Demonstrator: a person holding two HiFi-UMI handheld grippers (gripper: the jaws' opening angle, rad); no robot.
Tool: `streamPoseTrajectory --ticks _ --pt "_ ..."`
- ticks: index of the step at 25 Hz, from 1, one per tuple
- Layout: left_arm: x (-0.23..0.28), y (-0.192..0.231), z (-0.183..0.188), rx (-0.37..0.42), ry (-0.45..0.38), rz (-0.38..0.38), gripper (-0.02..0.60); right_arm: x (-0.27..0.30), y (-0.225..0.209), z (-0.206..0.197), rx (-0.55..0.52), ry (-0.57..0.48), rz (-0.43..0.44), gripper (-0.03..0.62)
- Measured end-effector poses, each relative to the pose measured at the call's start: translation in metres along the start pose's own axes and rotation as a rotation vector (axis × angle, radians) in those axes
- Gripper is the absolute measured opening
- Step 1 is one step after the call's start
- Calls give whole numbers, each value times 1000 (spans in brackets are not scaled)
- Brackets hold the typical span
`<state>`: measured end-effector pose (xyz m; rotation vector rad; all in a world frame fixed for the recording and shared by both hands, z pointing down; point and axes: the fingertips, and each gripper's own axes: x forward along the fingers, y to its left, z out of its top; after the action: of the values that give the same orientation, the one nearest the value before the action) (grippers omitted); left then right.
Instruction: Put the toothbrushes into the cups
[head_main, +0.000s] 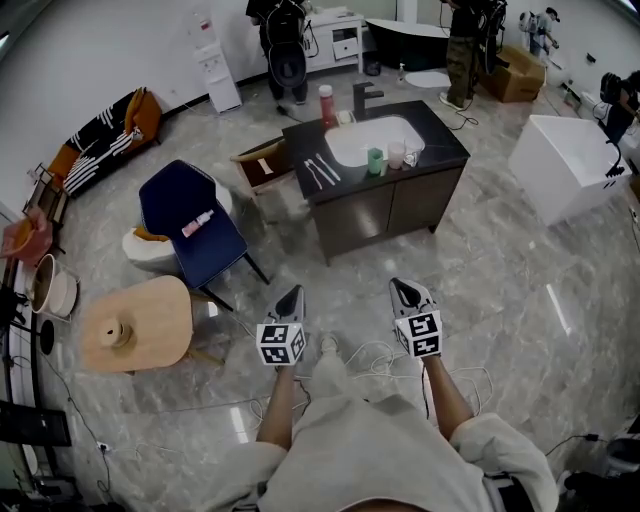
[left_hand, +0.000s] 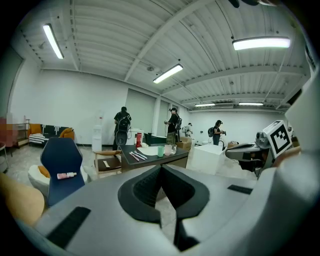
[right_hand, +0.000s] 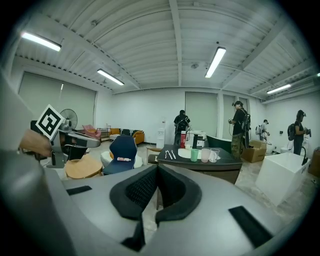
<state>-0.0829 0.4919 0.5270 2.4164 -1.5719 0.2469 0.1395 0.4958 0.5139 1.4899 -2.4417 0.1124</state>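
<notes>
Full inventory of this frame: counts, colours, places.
vanity counter: 1, black, across the floor ahead
sink: 1, white, in the counter
faucet: 1, black, behind the sink
toothbrushes: at least 2, pale, on the counter left of the sink
green cup: 1, green, counter, near side of the sink
clear cups: 2, translucent, right of the green cup
bottle: 1, red, counter's back left
chair: 1, dark blue, left of the vanity
tube: 1, pink and white, on the chair seat
round table: 1, light wood, near left
left tool: 1, grey, shut, empty
right tool: 1, grey, shut, empty
</notes>
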Motion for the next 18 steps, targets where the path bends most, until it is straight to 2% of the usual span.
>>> streamPoseTrajectory --ticks 18 --pt "184 148 84 -4 -2 -94 26 220 -38 85 -55 27 -59 14"
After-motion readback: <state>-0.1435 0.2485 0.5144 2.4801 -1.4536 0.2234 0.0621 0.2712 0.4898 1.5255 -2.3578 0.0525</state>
